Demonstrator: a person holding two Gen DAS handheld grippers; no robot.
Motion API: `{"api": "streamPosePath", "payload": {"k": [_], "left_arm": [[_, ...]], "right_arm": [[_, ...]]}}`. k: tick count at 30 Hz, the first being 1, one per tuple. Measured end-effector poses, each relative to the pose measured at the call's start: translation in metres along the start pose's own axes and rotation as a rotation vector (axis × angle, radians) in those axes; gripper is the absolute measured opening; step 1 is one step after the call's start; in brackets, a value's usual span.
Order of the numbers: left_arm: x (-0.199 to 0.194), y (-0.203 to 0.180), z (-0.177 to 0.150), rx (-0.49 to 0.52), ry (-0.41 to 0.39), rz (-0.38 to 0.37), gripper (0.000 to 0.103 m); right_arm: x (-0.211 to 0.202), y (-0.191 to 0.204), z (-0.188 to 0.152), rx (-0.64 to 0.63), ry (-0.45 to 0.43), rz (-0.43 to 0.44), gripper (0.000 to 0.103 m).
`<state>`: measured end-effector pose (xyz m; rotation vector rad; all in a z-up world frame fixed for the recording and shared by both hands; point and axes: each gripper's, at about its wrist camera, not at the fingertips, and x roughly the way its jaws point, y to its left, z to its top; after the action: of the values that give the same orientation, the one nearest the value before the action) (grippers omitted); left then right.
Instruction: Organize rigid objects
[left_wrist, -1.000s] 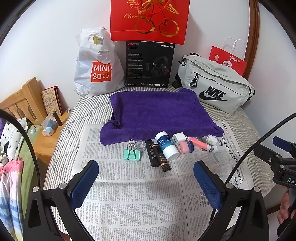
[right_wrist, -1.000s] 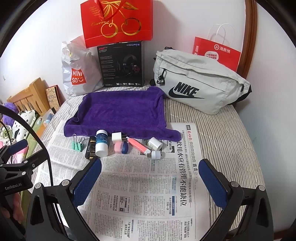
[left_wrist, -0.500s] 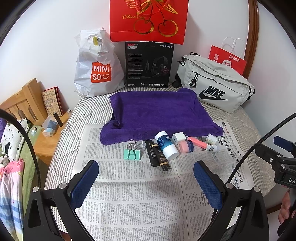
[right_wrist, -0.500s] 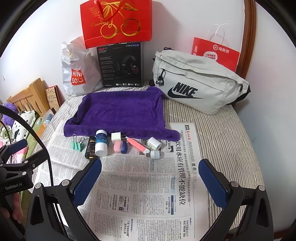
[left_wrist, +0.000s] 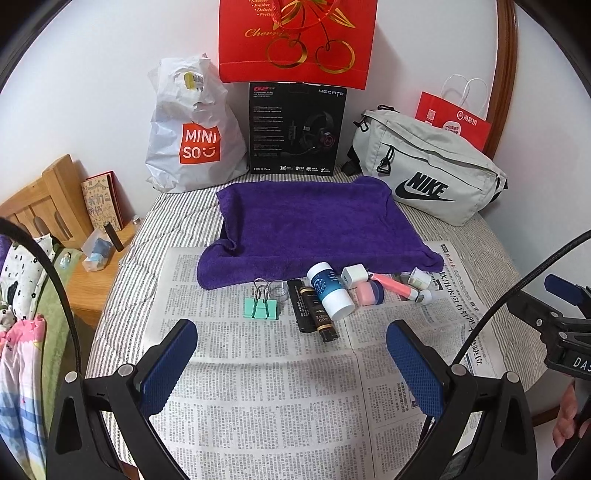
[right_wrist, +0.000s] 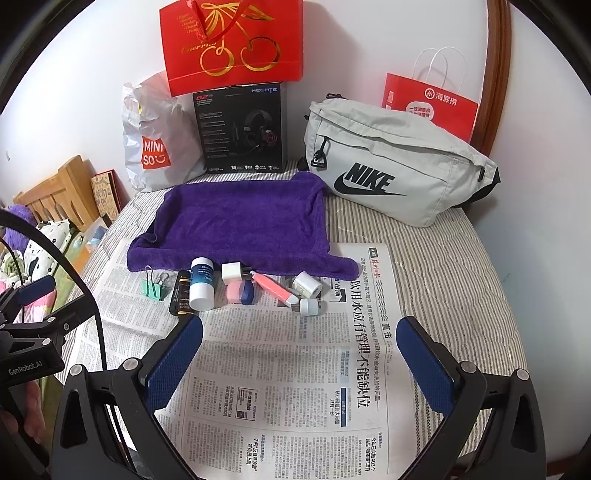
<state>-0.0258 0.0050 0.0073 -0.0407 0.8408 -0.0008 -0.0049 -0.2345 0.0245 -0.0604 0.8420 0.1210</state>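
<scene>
A row of small items lies on newspaper (left_wrist: 258, 387) in front of a purple towel (left_wrist: 314, 221): a green binder clip (left_wrist: 260, 308), a clear cup (left_wrist: 277, 290), a black tube (left_wrist: 312, 312), a blue-and-white bottle (left_wrist: 330, 291), a white cube (left_wrist: 354, 277), a pink-and-blue case (left_wrist: 369, 293), a pink stick (left_wrist: 395, 286) and a small white jar (left_wrist: 419, 278). The same row shows in the right wrist view, with the bottle (right_wrist: 202, 282) and pink stick (right_wrist: 275, 286). My left gripper (left_wrist: 291, 363) and right gripper (right_wrist: 301, 360) are open, empty, short of the row.
Against the wall stand a Miniso bag (left_wrist: 192, 136), a black headset box (left_wrist: 295, 129), a red cherry bag (left_wrist: 295, 40), a grey Nike bag (left_wrist: 428, 173) and a red paper bag (left_wrist: 454, 122). A wooden bedside stand (left_wrist: 92, 280) is left of the bed.
Both grippers have edged slightly forward toward the row of items. Nothing on the bed has moved.
</scene>
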Motion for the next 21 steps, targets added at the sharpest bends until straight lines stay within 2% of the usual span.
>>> {"api": "streamPosePath", "payload": {"k": [21], "left_arm": [[0.013, 0.002, -0.003, -0.010, 0.018, -0.007, 0.103]], "right_arm": [[0.012, 0.000, -0.002, 0.003, 0.021, 0.002, 0.103]]}}
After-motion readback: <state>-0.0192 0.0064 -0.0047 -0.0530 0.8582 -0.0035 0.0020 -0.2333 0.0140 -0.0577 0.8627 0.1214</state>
